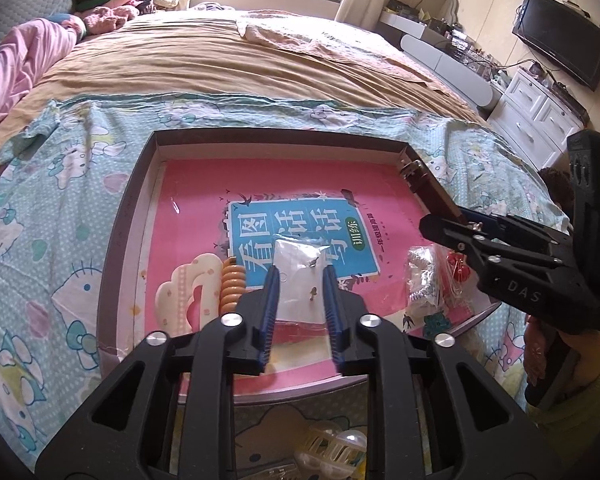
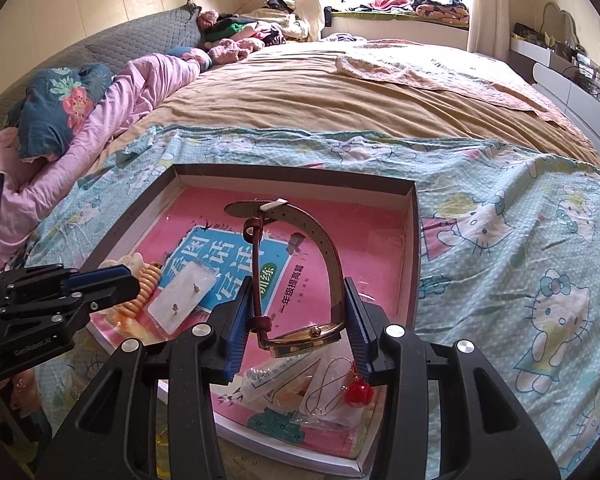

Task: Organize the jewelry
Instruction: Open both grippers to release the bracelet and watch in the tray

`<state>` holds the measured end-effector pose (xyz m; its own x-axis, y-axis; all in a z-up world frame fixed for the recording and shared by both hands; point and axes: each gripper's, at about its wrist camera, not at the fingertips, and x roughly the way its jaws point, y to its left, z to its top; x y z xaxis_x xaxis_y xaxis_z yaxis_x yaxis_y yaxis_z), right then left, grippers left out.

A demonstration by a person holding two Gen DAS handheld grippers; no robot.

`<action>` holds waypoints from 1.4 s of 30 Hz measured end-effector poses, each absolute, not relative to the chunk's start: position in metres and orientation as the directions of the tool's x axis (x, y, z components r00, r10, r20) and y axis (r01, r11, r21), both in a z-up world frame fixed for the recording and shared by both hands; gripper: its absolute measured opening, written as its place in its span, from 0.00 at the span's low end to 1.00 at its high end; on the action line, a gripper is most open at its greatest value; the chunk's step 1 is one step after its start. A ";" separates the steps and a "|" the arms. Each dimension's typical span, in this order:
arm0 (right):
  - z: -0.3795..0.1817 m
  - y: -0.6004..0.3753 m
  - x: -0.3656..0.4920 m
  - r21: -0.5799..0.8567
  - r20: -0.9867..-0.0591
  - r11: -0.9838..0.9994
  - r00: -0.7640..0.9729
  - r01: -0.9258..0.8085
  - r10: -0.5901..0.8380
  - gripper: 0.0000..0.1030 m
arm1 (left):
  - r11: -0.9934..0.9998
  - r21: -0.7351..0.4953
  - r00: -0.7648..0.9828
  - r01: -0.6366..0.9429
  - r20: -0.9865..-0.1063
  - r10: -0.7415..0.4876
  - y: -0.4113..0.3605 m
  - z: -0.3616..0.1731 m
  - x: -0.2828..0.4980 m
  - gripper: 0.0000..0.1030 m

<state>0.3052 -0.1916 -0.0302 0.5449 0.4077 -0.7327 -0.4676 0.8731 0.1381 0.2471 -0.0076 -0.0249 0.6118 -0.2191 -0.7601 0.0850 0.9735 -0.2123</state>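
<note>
A shallow grey box (image 1: pixel 130 216) lined with a pink book lies on the bed; it also shows in the right wrist view (image 2: pixel 414 216). My right gripper (image 2: pixel 296 312) is shut on a brown-strap watch (image 2: pixel 324 248) and holds it above the box; the watch strap (image 1: pixel 428 188) juts from it in the left wrist view. My left gripper (image 1: pixel 300 280) is open, its fingers on either side of a clear bag of small earrings (image 1: pixel 300 276), also seen in the right wrist view (image 2: pixel 182 298). An orange spiral hair tie (image 1: pixel 232 284) lies left of it.
Clear bags with a red charm (image 2: pixel 358 392) and a beaded piece (image 1: pixel 422 280) lie in the box's near right corner. The box sits on a Hello Kitty sheet (image 1: pixel 48 240). Plastic balls (image 1: pixel 332 448) lie below the box. A white dresser (image 1: pixel 540 116) stands at the right.
</note>
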 end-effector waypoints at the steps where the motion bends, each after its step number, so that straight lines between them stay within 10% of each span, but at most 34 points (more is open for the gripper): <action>1: -0.032 -0.190 0.306 0.135 -0.738 0.873 0.541 -0.468 0.404 0.40 | 0.974 -0.212 0.613 0.083 -0.760 -0.217 -0.007 -0.025 0.246 0.21; 24: -0.047 -0.180 0.309 0.140 -0.772 0.879 0.505 -0.456 0.385 0.47 | 0.974 -0.225 0.641 0.026 -0.744 -0.188 0.015 -0.007 0.222 0.44; 42: -0.005 -0.209 0.275 0.151 -0.697 0.895 0.597 -0.419 0.397 0.78 | 0.967 -0.254 0.683 -0.018 -0.709 -0.174 0.032 0.013 0.203 0.60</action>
<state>0.2748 -0.2087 -0.0054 0.5968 0.3969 -0.6973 -0.4193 0.8952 0.1507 0.2026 0.0319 0.0135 0.6832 -0.1737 -0.7093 -0.0181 0.9670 -0.2542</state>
